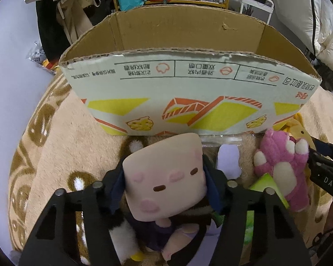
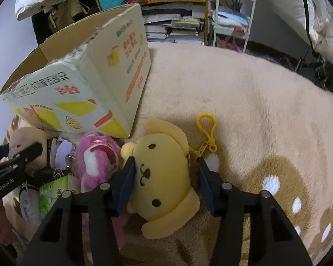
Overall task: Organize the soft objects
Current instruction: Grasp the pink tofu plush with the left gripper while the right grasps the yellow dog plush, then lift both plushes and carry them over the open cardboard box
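Note:
In the left wrist view, a pale pink square-headed plush (image 1: 166, 188) lies on the rug in front of a cardboard box (image 1: 188, 84). My left gripper (image 1: 164, 168) is shut on the sides of its head. The right wrist view shows a yellow dog plush (image 2: 164, 184) with a yellow clip (image 2: 206, 128), lying face up. My right gripper (image 2: 165, 161) is shut on its head, both pads against it. A pink bear plush (image 2: 97, 159) lies between the two toys, also seen as the pink bear (image 1: 282, 166) from the left.
The open box (image 2: 77, 84) stands on a beige fluffy rug (image 2: 255, 110) with brown patterns. A green packet (image 1: 266, 181) and other small soft items lie around the plushes. Shelves, books, a white trolley and hanging clothes stand behind the box.

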Motion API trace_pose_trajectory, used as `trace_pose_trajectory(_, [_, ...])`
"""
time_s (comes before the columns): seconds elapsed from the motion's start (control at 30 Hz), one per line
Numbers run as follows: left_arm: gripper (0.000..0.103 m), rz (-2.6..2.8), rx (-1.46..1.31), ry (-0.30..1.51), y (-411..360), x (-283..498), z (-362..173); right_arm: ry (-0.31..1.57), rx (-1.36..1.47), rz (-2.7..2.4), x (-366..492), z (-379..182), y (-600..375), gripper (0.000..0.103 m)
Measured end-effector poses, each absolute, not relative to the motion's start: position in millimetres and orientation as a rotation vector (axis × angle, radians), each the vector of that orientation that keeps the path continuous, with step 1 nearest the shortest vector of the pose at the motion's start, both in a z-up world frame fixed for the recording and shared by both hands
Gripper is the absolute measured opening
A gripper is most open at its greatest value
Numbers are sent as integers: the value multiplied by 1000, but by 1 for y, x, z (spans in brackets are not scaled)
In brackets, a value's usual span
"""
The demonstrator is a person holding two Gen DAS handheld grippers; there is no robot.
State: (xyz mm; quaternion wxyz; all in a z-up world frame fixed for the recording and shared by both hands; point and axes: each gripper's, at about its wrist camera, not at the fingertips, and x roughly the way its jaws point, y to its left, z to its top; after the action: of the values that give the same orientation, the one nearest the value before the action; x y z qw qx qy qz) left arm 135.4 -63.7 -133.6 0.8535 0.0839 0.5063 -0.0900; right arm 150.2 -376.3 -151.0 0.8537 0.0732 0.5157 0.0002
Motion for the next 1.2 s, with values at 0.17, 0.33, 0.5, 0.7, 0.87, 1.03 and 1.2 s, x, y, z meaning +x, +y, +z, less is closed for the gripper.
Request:
trace_pose_trajectory(0.17, [55,-185,171,1061,-61,132,-131,1073,165,-1,149,-148,-380,52])
trace_pose_trajectory(0.33, [54,-180,203,1038,-64,123,-122,1010,172,-4,145,-133,-383,51])
trace_pose_trajectory(0.5, [54,-162,225,976,-63,111,-103,929,186,-10,140,-112,-387,51])
trace_pose_trajectory(0.7, [55,-145,236,871,-59,88,-76,841,188,-6,129,-88,-384,51])
trace_pose_trajectory(0.87, [55,-108,233,766,-52,73,-53,740,142,23,123,-61,-376,51])
trace_pose_trajectory(1.03, [55,-84,205,652,-41,58,-29,636,134,52,112,-29,-371,52])
trace_pose_trajectory(1.2, [55,-72,230,552,-35,37,-1,554,108,77,95,0,-359,52])
